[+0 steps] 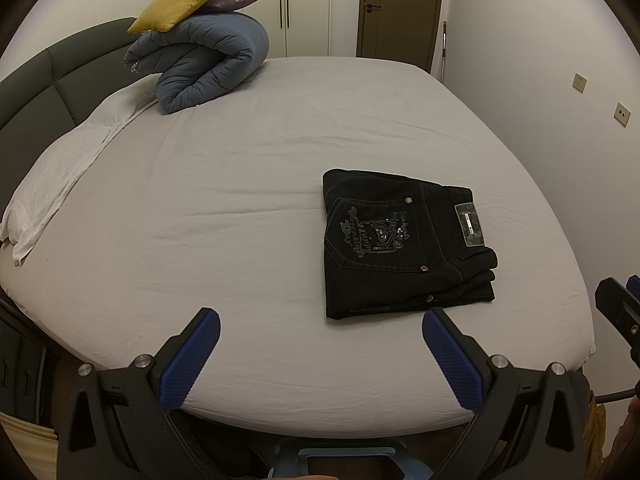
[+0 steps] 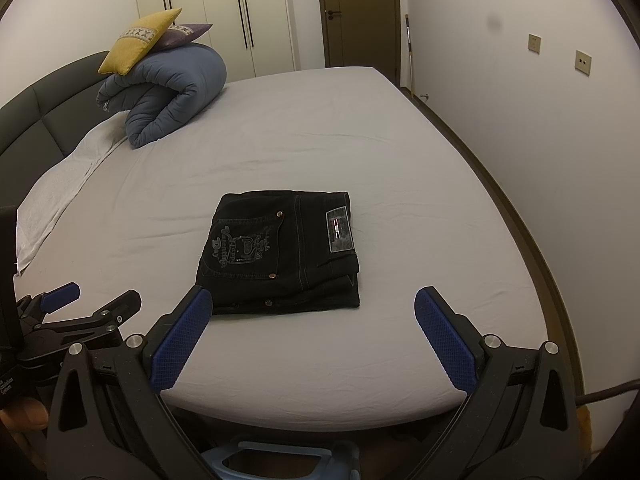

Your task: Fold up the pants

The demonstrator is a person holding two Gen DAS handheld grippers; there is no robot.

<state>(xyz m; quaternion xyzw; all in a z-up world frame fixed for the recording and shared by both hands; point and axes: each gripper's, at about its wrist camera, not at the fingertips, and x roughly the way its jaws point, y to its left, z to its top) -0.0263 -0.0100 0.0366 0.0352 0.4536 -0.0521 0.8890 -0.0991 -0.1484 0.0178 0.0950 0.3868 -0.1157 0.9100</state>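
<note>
Right wrist view puts the folded black jeans (image 2: 280, 252) straight ahead of the right gripper (image 2: 314, 308), jaws spread wide and empty, on the grey bed sheet (image 2: 420, 208). From the left gripper (image 1: 320, 326), likewise wide open, the bundle lies ahead and rightward; the right looks nearer. Folding appears finished.

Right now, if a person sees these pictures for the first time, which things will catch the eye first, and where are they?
First the black pants, folded into a compact square with the decorated back pocket up, lying on the grey bed sheet toward its near edge. Next the rolled blue duvet by the headboard, with a yellow cushion on top. Both the left gripper and the right gripper are open and empty.
</note>
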